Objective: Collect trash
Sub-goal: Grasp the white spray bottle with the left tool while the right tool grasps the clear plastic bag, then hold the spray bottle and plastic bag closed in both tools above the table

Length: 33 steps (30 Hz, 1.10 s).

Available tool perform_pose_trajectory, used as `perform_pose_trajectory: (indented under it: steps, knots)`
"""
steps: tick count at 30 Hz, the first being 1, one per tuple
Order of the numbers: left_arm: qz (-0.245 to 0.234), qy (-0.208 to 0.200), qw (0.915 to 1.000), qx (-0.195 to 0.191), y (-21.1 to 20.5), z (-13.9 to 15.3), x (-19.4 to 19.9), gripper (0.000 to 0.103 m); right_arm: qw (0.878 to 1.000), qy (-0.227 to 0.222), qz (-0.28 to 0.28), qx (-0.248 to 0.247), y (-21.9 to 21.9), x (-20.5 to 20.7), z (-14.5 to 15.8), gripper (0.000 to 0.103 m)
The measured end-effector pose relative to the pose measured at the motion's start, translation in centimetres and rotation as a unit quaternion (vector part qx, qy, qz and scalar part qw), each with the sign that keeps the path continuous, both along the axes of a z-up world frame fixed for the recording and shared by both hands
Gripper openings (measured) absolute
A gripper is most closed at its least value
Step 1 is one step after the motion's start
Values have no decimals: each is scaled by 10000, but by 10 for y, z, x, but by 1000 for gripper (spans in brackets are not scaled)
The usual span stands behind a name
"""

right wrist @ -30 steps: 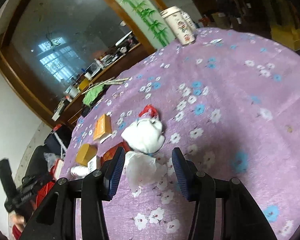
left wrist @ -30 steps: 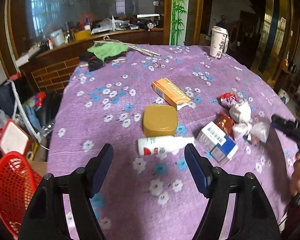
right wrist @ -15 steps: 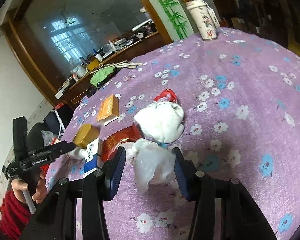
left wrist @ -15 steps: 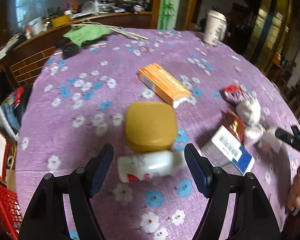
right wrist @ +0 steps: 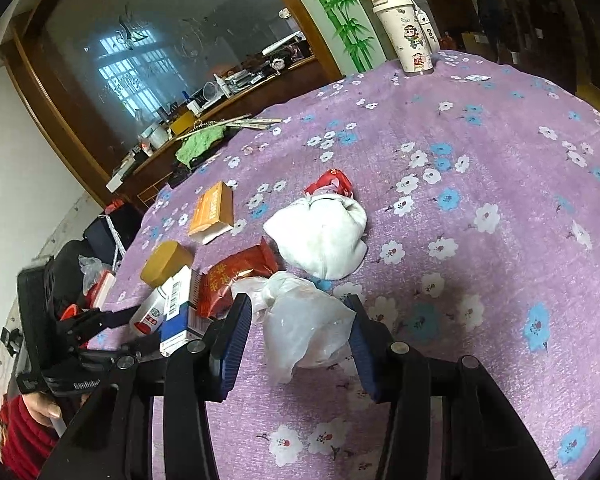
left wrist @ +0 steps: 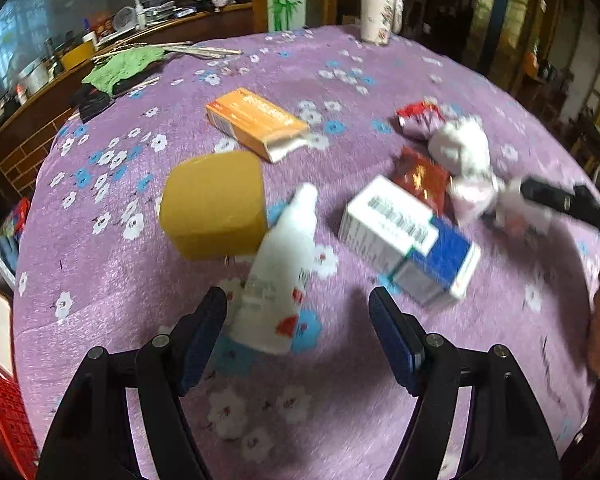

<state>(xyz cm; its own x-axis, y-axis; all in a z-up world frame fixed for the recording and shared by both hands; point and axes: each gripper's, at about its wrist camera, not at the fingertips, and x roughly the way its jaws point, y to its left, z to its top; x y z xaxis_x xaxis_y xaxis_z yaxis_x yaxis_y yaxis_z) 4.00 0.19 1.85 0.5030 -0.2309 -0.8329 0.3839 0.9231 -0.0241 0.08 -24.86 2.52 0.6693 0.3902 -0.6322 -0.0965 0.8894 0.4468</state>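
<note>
A white plastic bottle (left wrist: 278,276) lies on the purple flowered tablecloth (left wrist: 380,72). Its base sits between the fingers of my left gripper (left wrist: 298,332), nearer the left finger; the jaws are open and not pressing on it. A crumpled clear plastic bag (right wrist: 304,320) lies between the fingers of my right gripper (right wrist: 298,340), which is open around it. Beyond the bag are a white tissue bundle (right wrist: 320,236), a red wrapper (right wrist: 332,182) and a red snack packet (right wrist: 236,276). A white and blue box (left wrist: 408,240) lies right of the bottle.
A yellow container (left wrist: 212,204) and an orange box (left wrist: 256,120) lie behind the bottle. A white cup (right wrist: 408,36) stands at the table's far edge, with a green cloth (left wrist: 124,64) and sticks at the far left. A red basket (left wrist: 0,412) sits below the table's left edge.
My left gripper has dropped and closed in on the bottle, whose base now lies between the fingers. My right gripper has edged forward, so the clear bag sits fully between its fingers.
</note>
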Motion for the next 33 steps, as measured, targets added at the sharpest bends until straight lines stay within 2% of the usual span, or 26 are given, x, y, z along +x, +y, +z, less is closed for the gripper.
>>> perform_pose_trajectory:
  steps: [2,3,4,5,6,9,14,20,25,33]
  knots:
    - [81,-68,9999,-69,-1,2,5,71,9999,26,32,-93,3,1,-1,51]
    - [102,-102,9998,-97,-1,3,5,65,9998,22,65,-167,6,2,-1,49]
    - [109,-104,9998,-121,-2,2,6,48,9996,13,99,-273,10,2,-1,46]
    - [122,-76,9998,-110,-3,1,8,40,9994,15,153,-320,13,2,-1,39]
    - [153,0,9998,-112,-3,-2,10,29,9993,22,219,-302,14,3,-1,37]
    - [232,-25,9995,-214,0,-5,10,28,9996,41,210,-178,11,3,-3,31]
    - [362,-156,9986,-340,1,-1,-1,28,9997,-72,145,-160,10,0,0,26]
    - [547,-918,9927,-559,5,22,-29,28,9969,-626,56,-473,17,-15,16,26]
    - [747,-1412,9857,-530,7,33,-36,28,9927,-981,25,-698,23,-24,27,26]
    - [926,-1484,9825,-641,22,33,-31,28,9914,-1085,15,-727,24,-25,30,26]
